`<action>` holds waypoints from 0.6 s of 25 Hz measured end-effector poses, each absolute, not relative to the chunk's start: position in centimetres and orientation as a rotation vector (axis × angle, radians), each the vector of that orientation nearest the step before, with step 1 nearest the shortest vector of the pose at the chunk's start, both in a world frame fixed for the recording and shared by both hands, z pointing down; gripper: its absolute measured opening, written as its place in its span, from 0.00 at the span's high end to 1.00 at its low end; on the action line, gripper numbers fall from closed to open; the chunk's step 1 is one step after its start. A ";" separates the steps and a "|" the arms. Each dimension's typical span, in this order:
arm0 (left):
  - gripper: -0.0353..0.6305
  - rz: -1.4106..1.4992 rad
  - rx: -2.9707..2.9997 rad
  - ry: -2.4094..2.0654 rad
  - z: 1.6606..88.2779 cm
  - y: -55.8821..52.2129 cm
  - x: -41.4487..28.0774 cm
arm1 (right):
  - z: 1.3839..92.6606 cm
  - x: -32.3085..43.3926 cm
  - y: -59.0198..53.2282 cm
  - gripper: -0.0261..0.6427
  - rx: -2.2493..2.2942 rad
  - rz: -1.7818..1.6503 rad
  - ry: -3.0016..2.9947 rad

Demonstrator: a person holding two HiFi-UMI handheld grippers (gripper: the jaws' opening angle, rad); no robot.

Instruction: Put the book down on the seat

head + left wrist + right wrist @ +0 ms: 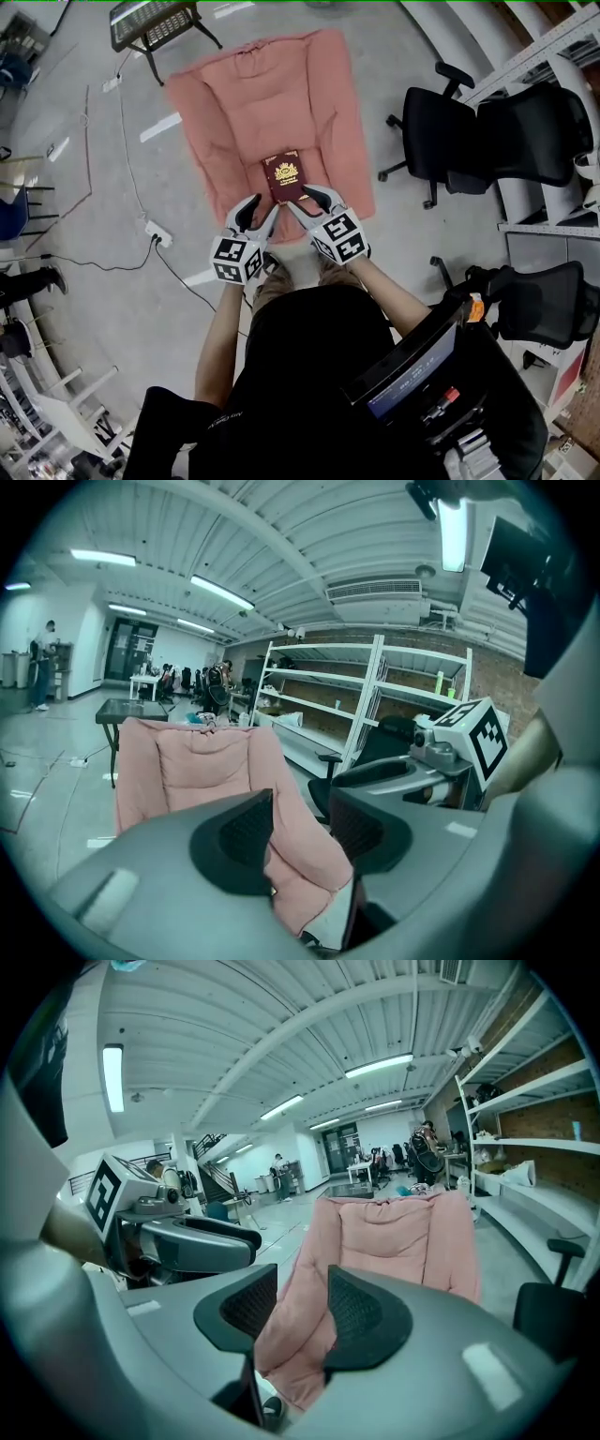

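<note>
Maroon book (284,176) against pink seat (234,103), between my left hand-held gripper (258,214) and right hand-held gripper (307,202), both with jaws apart.

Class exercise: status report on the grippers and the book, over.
Left gripper open, empty. Right gripper open, empty. Book over pink seat, at both tips; resting or not, can't tell. Nothing else on seat.

book (284,176): 1 | pink seat (246,105): 1 | left claw (262,208): 1 | right claw (307,199): 1 | black office chairs (436,131): 3 | power strip (157,234): 1
</note>
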State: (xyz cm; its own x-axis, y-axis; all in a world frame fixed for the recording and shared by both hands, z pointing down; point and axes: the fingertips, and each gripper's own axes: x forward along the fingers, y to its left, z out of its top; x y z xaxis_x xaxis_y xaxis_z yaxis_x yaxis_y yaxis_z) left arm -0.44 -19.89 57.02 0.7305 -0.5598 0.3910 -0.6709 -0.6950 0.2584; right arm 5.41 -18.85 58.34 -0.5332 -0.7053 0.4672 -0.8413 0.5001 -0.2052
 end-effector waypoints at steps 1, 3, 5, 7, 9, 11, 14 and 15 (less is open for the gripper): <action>0.66 0.393 2.558 -0.956 56.6 -20.1 -0.5 | 58.1 5.3 -19.0 0.69 1.296 0.584 -2.430; 0.66 0.378 2.575 -0.983 55.9 -20.8 -0.8 | 57.5 5.1 -19.8 0.70 1.298 0.557 -2.444; 0.66 0.356 2.586 -1.028 55.5 -21.7 -1.0 | 56.7 5.2 -20.7 0.71 1.300 0.517 -2.463; 0.67 0.341 2.588 -1.055 55.6 -21.7 -0.6 | 56.1 5.8 -20.8 0.72 1.312 0.479 -2.470; 0.67 0.341 2.597 -1.055 55.5 -21.4 -0.4 | 55.2 6.1 -20.6 0.75 1.341 0.454 -2.473; 0.68 0.344 2.613 -1.062 54.9 -21.1 -0.9 | 54.1 5.7 -20.6 0.76 1.364 0.435 -2.486; 0.70 0.332 2.639 -1.099 53.5 -21.1 -2.0 | 52.3 4.7 -21.1 0.78 1.380 0.389 -2.518; 0.71 0.329 2.659 -1.116 52.9 -21.4 -2.3 | 51.6 4.4 -21.5 0.79 1.384 0.362 -2.533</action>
